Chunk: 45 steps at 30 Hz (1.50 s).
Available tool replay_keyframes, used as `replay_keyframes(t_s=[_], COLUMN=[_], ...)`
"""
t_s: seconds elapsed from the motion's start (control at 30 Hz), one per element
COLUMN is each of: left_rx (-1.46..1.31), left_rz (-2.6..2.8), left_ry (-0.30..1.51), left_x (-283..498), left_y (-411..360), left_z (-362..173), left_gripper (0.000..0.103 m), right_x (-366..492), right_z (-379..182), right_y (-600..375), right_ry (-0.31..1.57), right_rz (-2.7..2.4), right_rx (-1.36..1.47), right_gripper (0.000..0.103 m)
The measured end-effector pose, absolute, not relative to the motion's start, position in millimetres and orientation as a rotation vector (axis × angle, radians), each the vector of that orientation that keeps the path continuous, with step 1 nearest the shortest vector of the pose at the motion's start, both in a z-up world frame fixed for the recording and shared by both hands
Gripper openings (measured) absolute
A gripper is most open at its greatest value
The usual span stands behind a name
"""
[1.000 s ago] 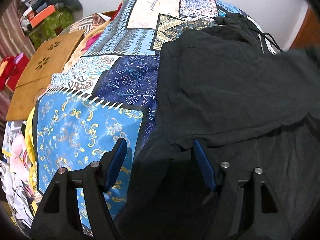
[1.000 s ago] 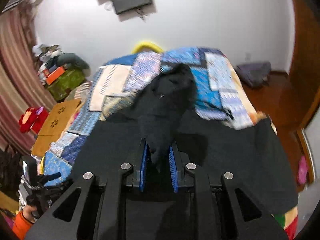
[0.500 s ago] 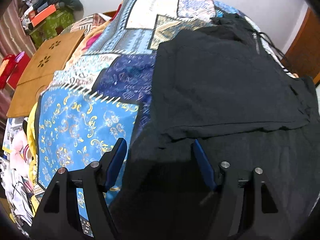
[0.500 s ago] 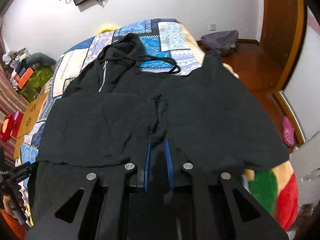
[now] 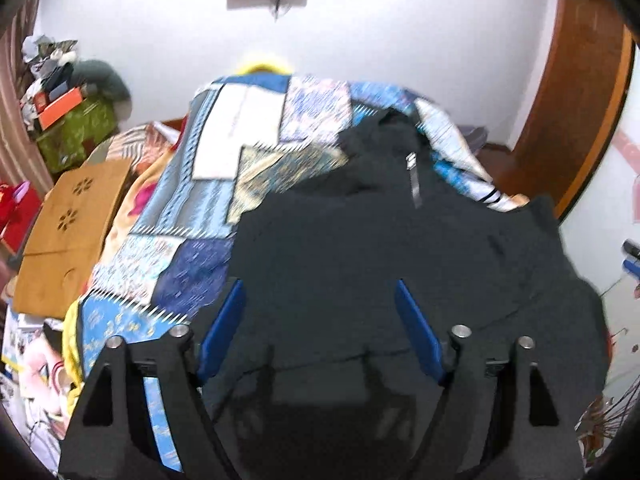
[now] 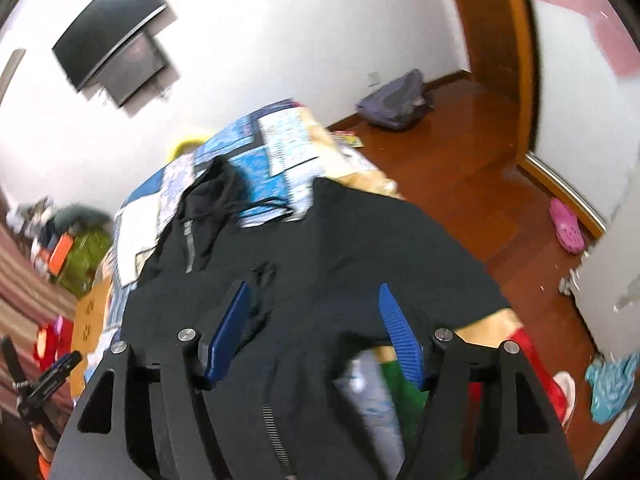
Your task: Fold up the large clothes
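A big black hoodie [image 5: 380, 248] lies spread on the bed [image 5: 240, 160], on top of the blue patchwork blanket. The left tool [image 5: 320, 312] hangs above it, its jaws opening wide with nothing in them. The right tool [image 6: 312, 320] is opening too. The picture is blurry, but its blue pads seem to hold no cloth.

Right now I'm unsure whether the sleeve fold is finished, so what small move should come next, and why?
Probably bring the right hand-held gripper down onto the unfolded right edge of the black zip-up hooded jacket to fold it inward. Its jaws are opening with no cloth pinched between them, and that side spreads flat toward the edge of the blue patchwork bedspread. The left hand-held gripper, also opening, grips nothing.
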<state>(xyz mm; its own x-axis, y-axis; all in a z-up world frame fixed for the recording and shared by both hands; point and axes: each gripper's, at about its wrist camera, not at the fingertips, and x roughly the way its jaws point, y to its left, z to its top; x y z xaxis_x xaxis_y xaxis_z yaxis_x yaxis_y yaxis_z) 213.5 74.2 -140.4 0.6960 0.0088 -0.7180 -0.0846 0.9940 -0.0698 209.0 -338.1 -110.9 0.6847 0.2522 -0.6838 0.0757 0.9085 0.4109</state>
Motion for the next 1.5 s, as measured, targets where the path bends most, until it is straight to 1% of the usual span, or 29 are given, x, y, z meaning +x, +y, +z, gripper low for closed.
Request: replay_keyframes(t_s=[0.17,0.27,0.4,0.5,0.6,0.7,0.73,0.77,0.8,0.83,0.87,0.93,1.03,1.2,1.3,1.4,1.5], left_rx=[-0.091,-0.067,-0.082,-0.087,-0.089,-0.108,-0.114,-0.12,-0.126,-0.13,-0.137,-0.146,-0.159,-0.164,-0.161,-0.156,-0.143], left_rz=[0.008,0.011,-0.007,-0.002,0.013,0.022,0.026,0.034,0.039,0.042,0.047,0.056,0.066,0.075,0.075,0.074,0.075], left_ry=[0.792,0.816,0.857,0.873,0.896,0.908,0.909,0.909,0.909,0.909,0.909,0.91,0.906,0.887,0.875,0.867,0.868], left_x=[225.2,232.3,238.1,240.0,243.3,244.5,244.1,243.5,242.5,241.7,240.7,239.4,236.3,228.6,221.7,216.5,210.6], left_y=[47.3,33.4,26.7,26.4,29.8,34.0,35.8,38.4,41.0,43.3,46.1,50.8,57.4,64.2,66.0,67.6,69.6], left_z=[-140.6,-150.8,-165.2,-174.3,-182.6,-188.1,-189.2,-190.3,-190.7,-190.8,-191.1,-191.2,-189.6,-183.7,-179.6,-176.7,-176.7], left_gripper=[0.082,0.082,0.082,0.082,0.082,0.082,0.082,0.082,0.082,0.082,0.082,0.082,0.082,0.082,0.082,0.082,0.082], right_x=[216.0,224.5,238.0,244.4,255.4,270.9,275.5,279.2,280.0,282.0,283.4,280.8,277.5,273.2,270.8,268.3,266.3], right_z=[-146.2,-175.9,-218.4,-238.4,-239.9,-235.6,-233.5,-230.5,-227.9,-223.5,-217.7,-207.0,-174.8,-107.4,-76.7,-62.1,-70.3], right_y=[-369.1,-380.1,-400.0,-411.7,-414.1,-408.0,-405.5,-402.6,-401.2,-398.4,-395.6,-393.2,-382.0,-347.6,-315.3,-273.1,-237.2], right_ry=[0.891,0.952,1.032,1.021,0.999,1.001,1.002,1.003,1.003,0.996,0.983,0.957,0.877,0.752,0.693,0.667,0.686], right_rz=[0.017,-0.037,-0.046,-0.051,-0.086,-0.12,-0.137,-0.159,-0.175,-0.174,-0.146,-0.134,-0.107,0.035,0.134,0.233,0.313], right_rx=[0.523,0.561,0.721,0.841,0.83,0.762,0.731,0.696,0.664,0.637,0.623,0.591,0.518,0.455,0.404,0.331,0.284], right_gripper=[0.064,0.064,0.064,0.064,0.064,0.064,0.061,0.051,0.044,0.027,0.019,0.016,0.012,0.011,0.011,0.011,0.011])
